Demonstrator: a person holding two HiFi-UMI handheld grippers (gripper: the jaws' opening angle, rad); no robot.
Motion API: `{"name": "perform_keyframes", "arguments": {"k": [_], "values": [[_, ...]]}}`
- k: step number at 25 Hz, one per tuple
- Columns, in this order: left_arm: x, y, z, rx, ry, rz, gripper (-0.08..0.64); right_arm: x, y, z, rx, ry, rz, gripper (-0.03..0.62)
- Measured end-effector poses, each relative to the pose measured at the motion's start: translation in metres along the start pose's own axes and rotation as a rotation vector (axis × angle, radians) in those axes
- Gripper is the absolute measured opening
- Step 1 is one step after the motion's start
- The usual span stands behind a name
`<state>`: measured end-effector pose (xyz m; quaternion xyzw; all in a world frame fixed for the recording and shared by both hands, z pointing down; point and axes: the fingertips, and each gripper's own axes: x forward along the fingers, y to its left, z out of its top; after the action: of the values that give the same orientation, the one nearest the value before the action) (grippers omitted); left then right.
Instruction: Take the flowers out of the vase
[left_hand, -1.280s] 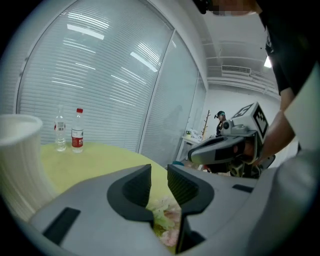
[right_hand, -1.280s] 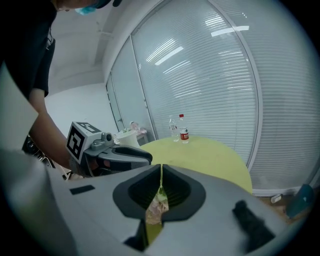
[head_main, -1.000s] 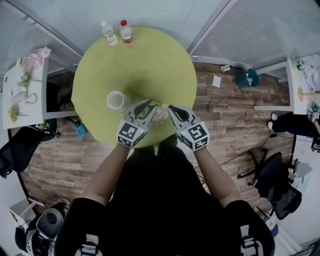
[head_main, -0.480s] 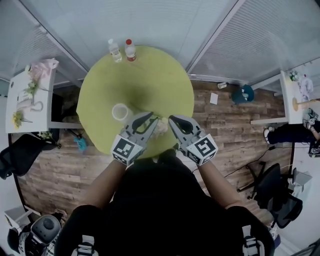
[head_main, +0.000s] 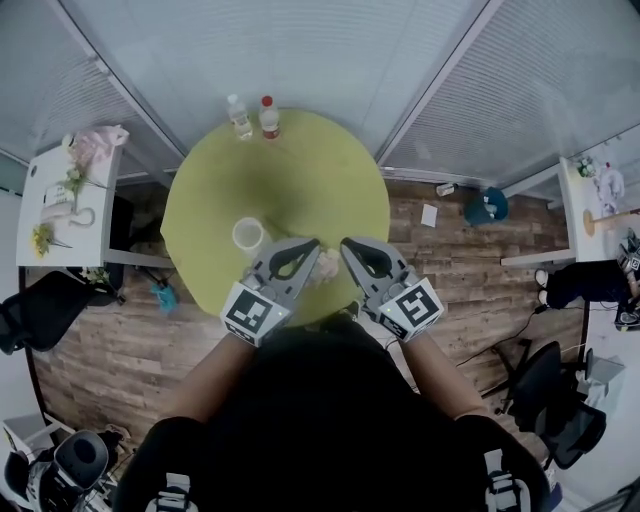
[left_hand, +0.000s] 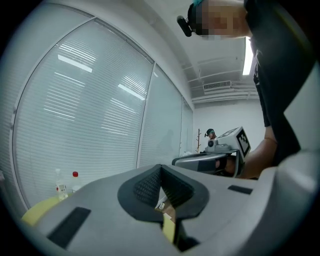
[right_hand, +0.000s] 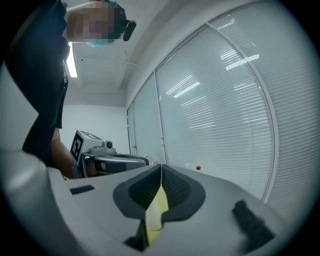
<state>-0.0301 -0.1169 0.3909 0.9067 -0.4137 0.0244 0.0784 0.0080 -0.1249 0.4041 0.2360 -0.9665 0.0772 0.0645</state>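
The pale translucent vase (head_main: 247, 235) stands upright on the round yellow-green table (head_main: 300, 170), left of centre, and looks empty from above. A pale bunch of flowers (head_main: 327, 266) lies on the table near its front edge, between and below my two grippers. My left gripper (head_main: 309, 246) hangs above the table right of the vase. Its jaws are shut with nothing between them (left_hand: 160, 167). My right gripper (head_main: 349, 246) hovers beside it, also shut on nothing (right_hand: 161, 167). Each gripper view shows the other gripper alongside.
Two small bottles (head_main: 240, 117) (head_main: 268, 117) stand at the table's far edge. Glass walls with blinds run behind the table. A white side table (head_main: 60, 190) at the left carries more flowers. A black office chair (head_main: 550, 390) stands on the wooden floor at the right.
Both grippers have risen from the table towards the head camera. The left jaws, open a moment ago, have closed. The flowers stay on the table.
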Motion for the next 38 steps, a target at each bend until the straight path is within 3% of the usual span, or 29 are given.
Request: {"name": "perform_keyframes", "arguments": {"k": [12, 38], "values": [[-0.004, -0.006, 0.017, 0.020, -0.033, 0.012, 0.012, -0.002, 0.011, 0.016, -0.030, -0.030, 0.023, 0.020], [-0.003, -0.005, 0.012, 0.021, -0.030, 0.026, 0.012, -0.001, 0.013, 0.021, -0.025, -0.042, 0.021, 0.018]]}}
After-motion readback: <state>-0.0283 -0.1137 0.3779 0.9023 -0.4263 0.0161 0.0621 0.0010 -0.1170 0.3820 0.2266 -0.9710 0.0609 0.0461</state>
